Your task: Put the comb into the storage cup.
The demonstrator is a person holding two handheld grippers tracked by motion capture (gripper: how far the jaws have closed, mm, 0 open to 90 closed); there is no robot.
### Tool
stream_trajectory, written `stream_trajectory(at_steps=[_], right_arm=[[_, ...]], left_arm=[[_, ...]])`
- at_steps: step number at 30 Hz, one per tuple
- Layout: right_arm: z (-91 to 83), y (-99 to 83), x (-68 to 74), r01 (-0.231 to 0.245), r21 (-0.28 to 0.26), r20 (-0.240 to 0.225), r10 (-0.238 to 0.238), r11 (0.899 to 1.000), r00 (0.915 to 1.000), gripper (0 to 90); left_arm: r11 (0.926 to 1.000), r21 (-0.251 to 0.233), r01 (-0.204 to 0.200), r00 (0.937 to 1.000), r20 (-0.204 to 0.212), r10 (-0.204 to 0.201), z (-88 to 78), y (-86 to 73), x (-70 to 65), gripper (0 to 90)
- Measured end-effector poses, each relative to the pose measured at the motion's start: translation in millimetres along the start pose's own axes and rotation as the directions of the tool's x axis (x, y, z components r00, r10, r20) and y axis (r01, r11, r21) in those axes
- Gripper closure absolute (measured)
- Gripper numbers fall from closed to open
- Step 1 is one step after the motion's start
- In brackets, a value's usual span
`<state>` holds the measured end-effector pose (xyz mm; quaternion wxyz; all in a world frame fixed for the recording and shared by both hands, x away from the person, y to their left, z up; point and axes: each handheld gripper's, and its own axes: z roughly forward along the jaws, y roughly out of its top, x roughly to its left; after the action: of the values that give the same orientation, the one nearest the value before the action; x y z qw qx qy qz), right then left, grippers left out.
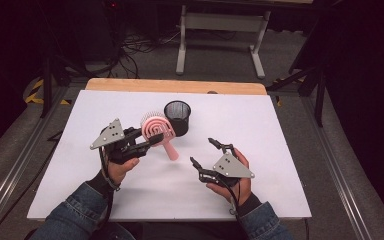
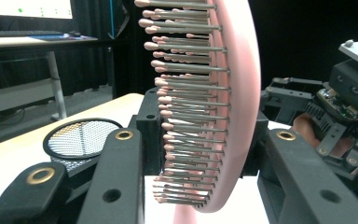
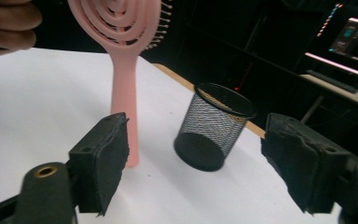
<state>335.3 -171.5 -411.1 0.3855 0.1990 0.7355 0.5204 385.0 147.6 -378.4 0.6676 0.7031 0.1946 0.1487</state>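
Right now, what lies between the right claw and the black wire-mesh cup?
Nothing: in the right gripper view, bare white tabletop runs from the open right claw to the black wire-mesh cup. The pink hairbrush, held by the left claw, stands off to one side.

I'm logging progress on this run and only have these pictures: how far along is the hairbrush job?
Done: the left tool is shut on the pink hairbrush at its head, handle tip at the white table. In hand: the brush stands beside the black mesh cup; the right tool is open, empty. Left, probably: putting the brush into the empty cup.
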Motion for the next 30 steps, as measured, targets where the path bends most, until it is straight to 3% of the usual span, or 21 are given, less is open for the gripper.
stream_trajectory(at_steps=[12,30], right_arm=[[-11.6,-13.0,-15.2,-0.026,0.047,0.05,0.024,0.999,0.9984,12.8],[-26.1,-33.1,-29.7,-0.046,0.099,0.098,0.037,0.994,0.9946,2.8]], left_arm=[[1.0,0.007,0.001,0.9999,-0.016,-0.001,-6.3,1.9,7.1,63.6],[0.9992,-0.041,0.0,0.9979,-0.064,-0.002,-21.6,12.4,16.4,63.6]])
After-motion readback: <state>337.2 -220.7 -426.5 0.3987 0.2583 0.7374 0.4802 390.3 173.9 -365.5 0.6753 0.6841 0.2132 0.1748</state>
